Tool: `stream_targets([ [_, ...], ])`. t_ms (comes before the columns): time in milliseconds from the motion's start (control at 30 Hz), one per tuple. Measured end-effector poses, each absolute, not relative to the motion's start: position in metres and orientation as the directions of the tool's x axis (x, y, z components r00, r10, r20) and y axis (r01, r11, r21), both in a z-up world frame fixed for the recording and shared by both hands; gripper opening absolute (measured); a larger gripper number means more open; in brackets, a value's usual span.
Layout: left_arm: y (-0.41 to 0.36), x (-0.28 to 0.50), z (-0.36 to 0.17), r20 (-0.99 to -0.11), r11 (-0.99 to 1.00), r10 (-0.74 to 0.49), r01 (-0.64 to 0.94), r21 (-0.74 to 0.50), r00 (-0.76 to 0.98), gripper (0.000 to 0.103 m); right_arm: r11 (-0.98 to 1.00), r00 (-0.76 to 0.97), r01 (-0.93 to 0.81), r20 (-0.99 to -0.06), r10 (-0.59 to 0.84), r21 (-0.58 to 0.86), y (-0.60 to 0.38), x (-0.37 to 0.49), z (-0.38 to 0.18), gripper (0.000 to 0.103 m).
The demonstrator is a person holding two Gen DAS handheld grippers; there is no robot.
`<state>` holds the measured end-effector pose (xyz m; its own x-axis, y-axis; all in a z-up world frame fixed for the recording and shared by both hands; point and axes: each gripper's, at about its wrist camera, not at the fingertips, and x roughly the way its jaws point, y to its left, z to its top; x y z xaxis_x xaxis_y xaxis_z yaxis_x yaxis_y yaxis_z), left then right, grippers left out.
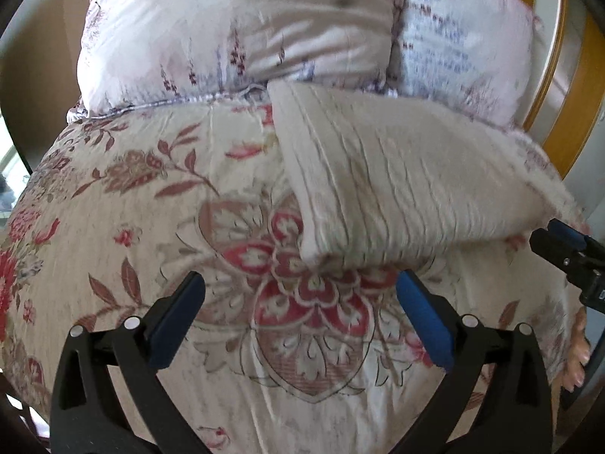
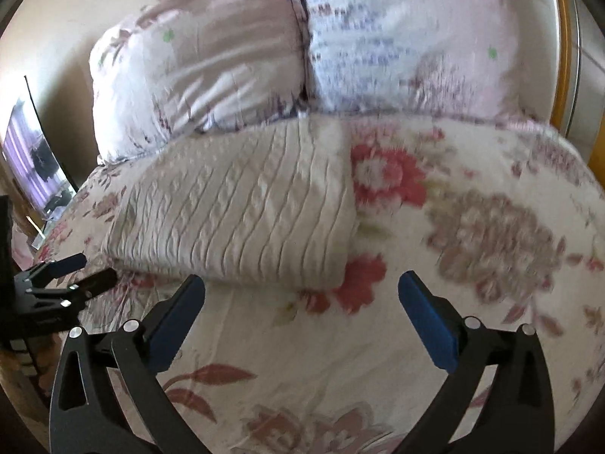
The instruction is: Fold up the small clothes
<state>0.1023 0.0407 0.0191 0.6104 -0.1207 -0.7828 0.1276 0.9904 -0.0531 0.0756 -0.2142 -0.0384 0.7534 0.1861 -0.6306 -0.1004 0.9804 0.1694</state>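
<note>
Jaws of the left gripper [image 1: 300, 289] stand spread wide with nothing between them; the blue pads [image 1: 423, 317] frame only the printed bedspread [image 1: 113, 265]. The near corner of the folded garment [image 1: 397, 189] lies just ahead of these fingertips, close to the right-hand pad, but not touched by either. Jaws of the right gripper [image 2: 300, 289] are likewise released and empty, spread over bare bedspread [image 2: 491, 227], with the garment's [image 2: 242, 208] front edge just beyond the left-hand pad [image 2: 177, 314].

The garment is a cream, ribbed or pleated piece, folded into a thick flat packet. It lies on the bed, on top of the bedspread, its far end reaching up to the foot of the pillows [image 1: 227, 38]. In the left wrist view it sits ahead and to the right; in the right wrist view it sits ahead and to the left, so it lies between the two grippers.

Each gripper shows in the other's view: the right one at the right edge of the left wrist view [image 1: 559, 242], beside the garment's corner, and the left one at the left edge of the right wrist view [image 2: 72, 268], near the garment's other corner. Both look apart from the cloth.

The bedspread is cream with red and brown flowers. Two pale, flower-printed pillows [image 2: 397, 45] stand side by side at the head. A hand [image 1: 576, 359] shows at the bed's right edge in the left wrist view. Both views are blurred.
</note>
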Motion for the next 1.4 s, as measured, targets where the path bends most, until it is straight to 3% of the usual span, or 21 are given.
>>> stream_targets([
  [300,0.028,0.104,0.002,-0.825,0.993,-0.062,0.122,0.008,0.562,0.101,0.992,0.684,-0.057,-0.719,0.123,0.115,-0.188,0.079,-0.063,0.102],
  [567,0.028,0.105,0.002,-0.817,0.994,-0.052,0.111,0.014,0.574,0.101,0.999,0.677,-0.036,-0.736,0.024,0.0,-0.173,0.082,-0.069,0.102],
  [1400,0.028,0.105,0.001,-0.81,0.994,-0.055,0.109,0.012,0.584,0.101,1.0,0.679,-0.03,-0.733,0.02,0.0,-0.175,0.081,-0.07,0.102],
])
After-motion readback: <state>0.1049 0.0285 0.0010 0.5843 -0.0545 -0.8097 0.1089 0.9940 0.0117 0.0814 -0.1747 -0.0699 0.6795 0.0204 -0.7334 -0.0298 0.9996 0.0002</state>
